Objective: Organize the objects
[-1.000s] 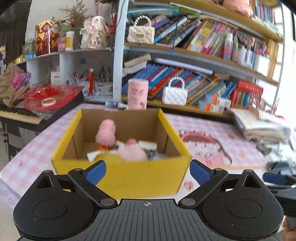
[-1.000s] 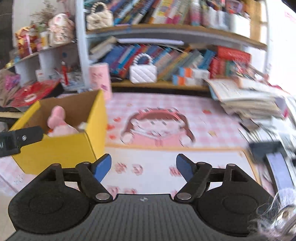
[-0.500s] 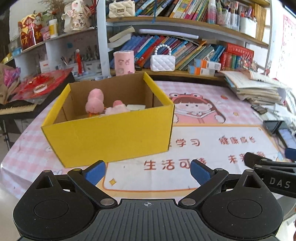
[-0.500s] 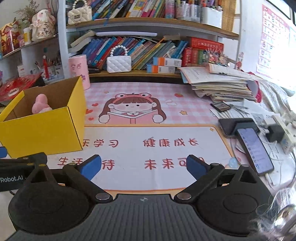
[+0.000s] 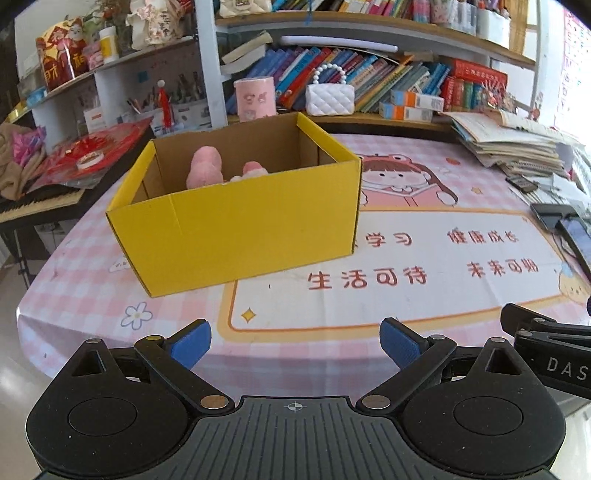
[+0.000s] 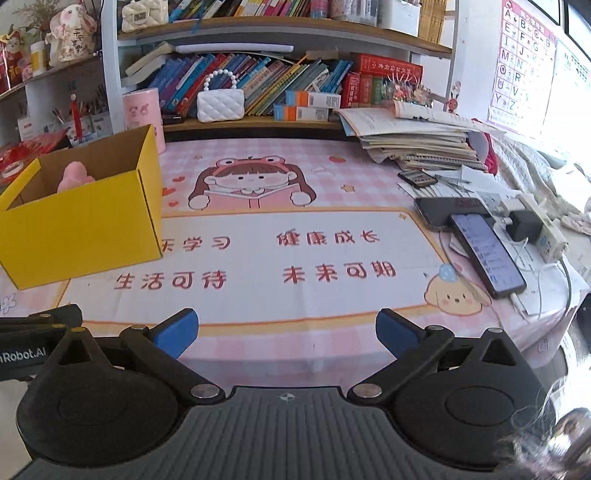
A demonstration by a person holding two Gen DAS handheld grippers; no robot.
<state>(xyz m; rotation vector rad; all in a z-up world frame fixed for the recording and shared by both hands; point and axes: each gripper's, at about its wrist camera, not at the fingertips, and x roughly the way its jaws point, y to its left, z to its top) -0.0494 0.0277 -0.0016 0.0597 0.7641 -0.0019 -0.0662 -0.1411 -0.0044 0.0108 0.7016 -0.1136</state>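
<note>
Hovering above the near edge of the table, the left gripper (image 5: 295, 343) has its blue-padded jaws spread wide with nothing between them, only the pink checked tablecloth (image 5: 85, 291) below. The right gripper (image 6: 286, 332) hangs beside it over the same edge; its jaws are opening, already far apart, and likewise bare of any object. Ahead of the left gripper stands a yellow cardboard box (image 5: 240, 225), open at the top, resting on the cloth with its right corner over the printed mat (image 5: 406, 258). Inside the box, a pink plush toy (image 5: 205, 166) rises above the front wall, with a second pink shape just beside it that is too hidden to name. From the right wrist view the same box (image 6: 85, 229) sits at the far left, well apart from the right gripper, and the plush (image 6: 75, 177) peeks over its rim. On the right side of the table lie two phones, one with a lit screen (image 6: 485, 254), next to a white power strip (image 6: 543, 229) and a stack of books and papers (image 6: 417, 140). Behind the table, a white quilted handbag (image 6: 220, 105) and a pink cylindrical container (image 6: 142, 110) stand on the lowest shelf of a crowded bookshelf (image 6: 280, 33).
</note>
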